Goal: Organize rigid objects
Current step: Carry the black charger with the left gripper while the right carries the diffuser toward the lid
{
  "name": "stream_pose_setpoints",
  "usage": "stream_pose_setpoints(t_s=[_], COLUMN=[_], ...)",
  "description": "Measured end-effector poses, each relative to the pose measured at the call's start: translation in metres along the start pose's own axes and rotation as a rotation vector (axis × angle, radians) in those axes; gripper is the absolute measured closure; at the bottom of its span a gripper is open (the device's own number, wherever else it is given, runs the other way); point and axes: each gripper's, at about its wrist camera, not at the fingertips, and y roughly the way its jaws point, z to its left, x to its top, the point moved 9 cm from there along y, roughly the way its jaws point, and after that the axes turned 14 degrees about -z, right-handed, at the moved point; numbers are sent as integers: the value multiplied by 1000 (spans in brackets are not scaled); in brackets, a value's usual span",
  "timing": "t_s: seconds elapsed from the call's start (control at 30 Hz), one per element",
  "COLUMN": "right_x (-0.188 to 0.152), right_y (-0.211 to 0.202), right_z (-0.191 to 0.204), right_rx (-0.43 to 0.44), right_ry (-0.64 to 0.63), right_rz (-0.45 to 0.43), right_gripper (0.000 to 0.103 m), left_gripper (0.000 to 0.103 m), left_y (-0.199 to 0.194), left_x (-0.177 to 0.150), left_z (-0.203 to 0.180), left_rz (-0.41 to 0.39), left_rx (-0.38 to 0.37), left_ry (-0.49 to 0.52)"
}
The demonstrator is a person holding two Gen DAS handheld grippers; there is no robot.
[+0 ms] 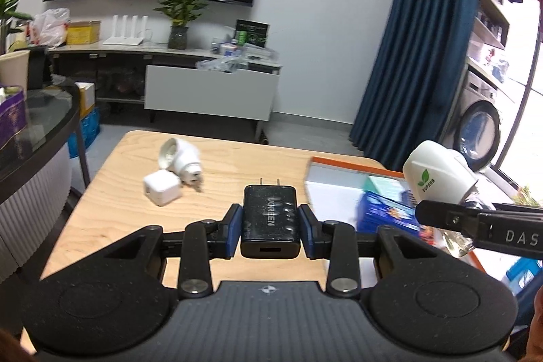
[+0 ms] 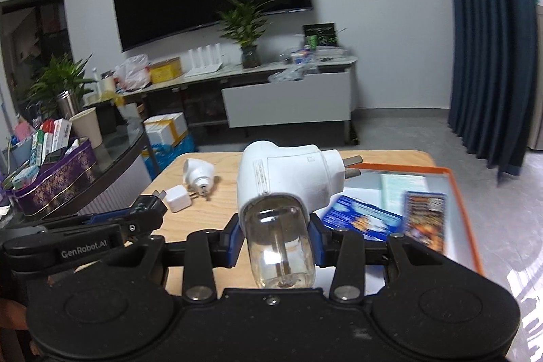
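"UGREEN" on black charger (image 1: 270, 221); "SUPERB" on white plug-in (image 1: 437, 177); "GenRobot.AI" on left hand-held gripper (image 2: 149, 209).

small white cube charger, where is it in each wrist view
Left wrist view: cube charger lies on the wooden table, left of centre, beyond the left gripper, touching a white plug-in.
Right wrist view: cube charger sits left of centre, beyond the left gripper's tip.
Shared landmark: the orange tray on the table's right side.
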Motion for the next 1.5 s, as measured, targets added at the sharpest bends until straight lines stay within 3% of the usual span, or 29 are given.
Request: stream_pose_setpoints(t_s=[0.3,0.8,1.5], right_x=[-13,-29,-30], right_y=[-39,-62,-64], right_z=[-44,-93,-98], right_rx=[-101,-231,-247], right_ry=[36,78,84], right_rz=[-26,-5,6], right_gripper=[54,54,54], left_gripper=[67,67,67], left_y=[2,15,15], left_x=[-10,-25,-28], left_z=[-43,-97,-111], left_rz=[19,38,42], left_rx=[-79,-176,-197], left_ry=[31,62,72])
